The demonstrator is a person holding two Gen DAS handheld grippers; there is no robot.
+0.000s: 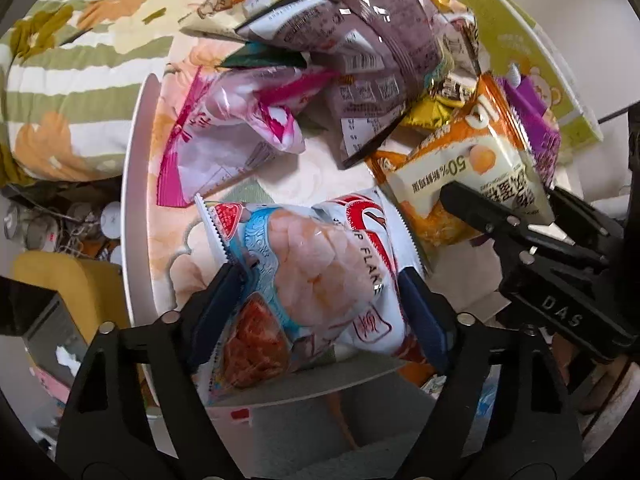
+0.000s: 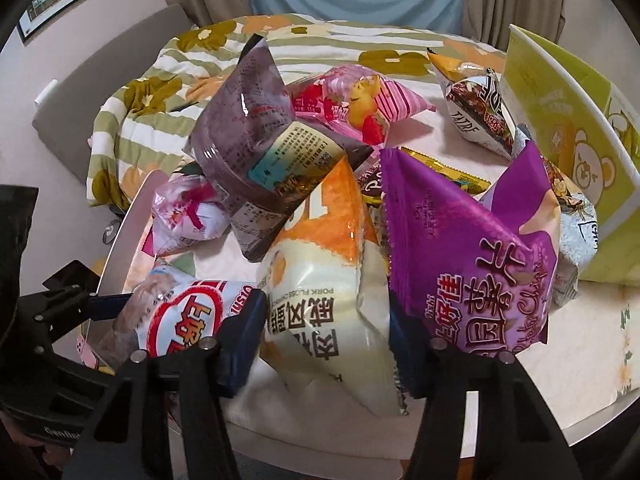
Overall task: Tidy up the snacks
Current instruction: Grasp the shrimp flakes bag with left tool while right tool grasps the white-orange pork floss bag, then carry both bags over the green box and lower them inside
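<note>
My left gripper (image 1: 320, 280) is shut on a white, red and blue shrimp flake bag (image 1: 316, 264) at the near edge of the round table (image 1: 132, 184). The bag also shows in the right wrist view (image 2: 184, 312). My right gripper (image 2: 324, 320) is shut on an orange and white pork floss bag (image 2: 320, 280), seen in the left wrist view too (image 1: 460, 176). A purple chip bag (image 2: 468, 252) leans against its right finger. A mauve bag (image 1: 372, 40), a pink and white bag (image 1: 232, 132) and other snacks lie piled behind.
A yellow-green bear-print box (image 2: 576, 136) stands at the table's right. A floral green-striped quilt (image 2: 160, 92) lies beyond the table. A yellow stool (image 1: 68, 280) and clutter sit on the floor at left.
</note>
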